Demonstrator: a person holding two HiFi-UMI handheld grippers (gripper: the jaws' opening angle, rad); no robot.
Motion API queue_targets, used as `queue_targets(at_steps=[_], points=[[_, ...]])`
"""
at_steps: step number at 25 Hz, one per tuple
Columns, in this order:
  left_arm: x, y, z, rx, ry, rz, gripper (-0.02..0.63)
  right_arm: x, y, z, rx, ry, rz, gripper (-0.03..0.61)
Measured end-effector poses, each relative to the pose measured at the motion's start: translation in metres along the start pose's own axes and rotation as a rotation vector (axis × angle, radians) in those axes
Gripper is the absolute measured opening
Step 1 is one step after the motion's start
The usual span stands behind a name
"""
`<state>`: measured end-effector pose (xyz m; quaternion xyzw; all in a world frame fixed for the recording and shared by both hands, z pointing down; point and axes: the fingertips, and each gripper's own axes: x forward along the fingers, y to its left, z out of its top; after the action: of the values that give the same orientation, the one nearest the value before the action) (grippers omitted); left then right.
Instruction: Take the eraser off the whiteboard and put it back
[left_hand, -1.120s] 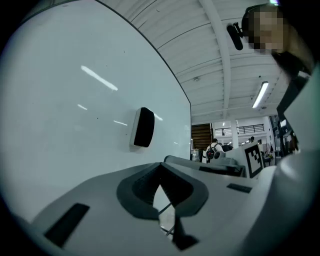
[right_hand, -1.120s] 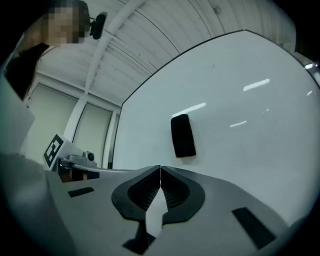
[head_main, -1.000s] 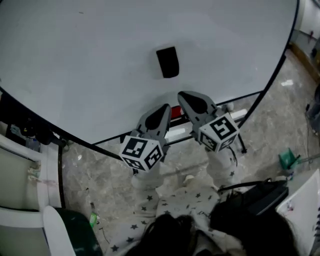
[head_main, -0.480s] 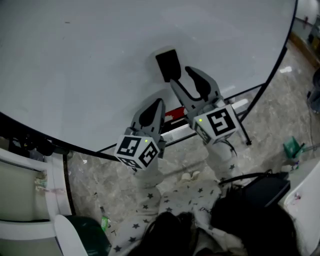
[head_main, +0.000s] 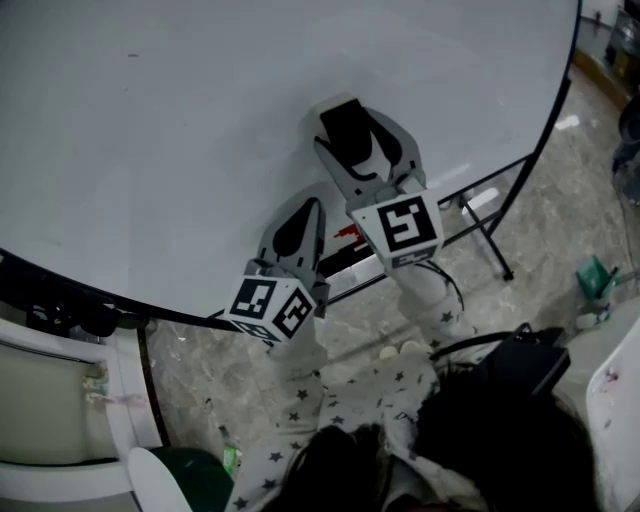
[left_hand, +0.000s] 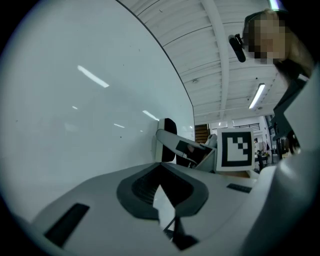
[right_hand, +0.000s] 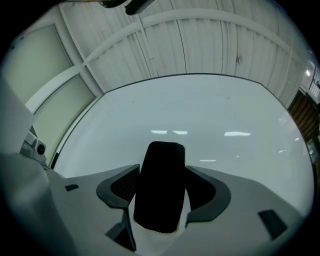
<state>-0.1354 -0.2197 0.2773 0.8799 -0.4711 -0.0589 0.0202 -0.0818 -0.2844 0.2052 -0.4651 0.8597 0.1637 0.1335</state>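
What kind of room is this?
Probably an office or a classroom-like workroom. There is a big whiteboard with a black eraser on it, long strip lights on the ceiling, and a shiny stone floor.

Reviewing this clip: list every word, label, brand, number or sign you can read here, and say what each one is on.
No readable words, numbers or brand marks in any view.
Left marker cube and right marker cube: black-and-white square patterns only, no letters.
Whiteboard: blank apart from a few tiny specks.
Eraser: plain black, no label showing.
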Motion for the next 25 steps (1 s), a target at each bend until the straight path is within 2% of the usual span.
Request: queue_targets(at_steps=[4, 9, 25], points=[[-0.001, -0.001, 0.004, 0.013, -0.003, 0.0, 0.002, -0.003, -0.009, 0.001, -0.036, -0.002, -0.059, 0.268], [0.001, -0.003, 0.003, 0.015, 0.002, -0.005, 0.002, -0.008, -0.017, 0.004, 0.016, -0.022, -0.107, 0.267], [0.01, 0.002, -0.001, -0.013, 0.0, -0.041, 0.002, -0.017, -0.012, -0.01, 0.117, 0.006, -0.032, 0.258]])
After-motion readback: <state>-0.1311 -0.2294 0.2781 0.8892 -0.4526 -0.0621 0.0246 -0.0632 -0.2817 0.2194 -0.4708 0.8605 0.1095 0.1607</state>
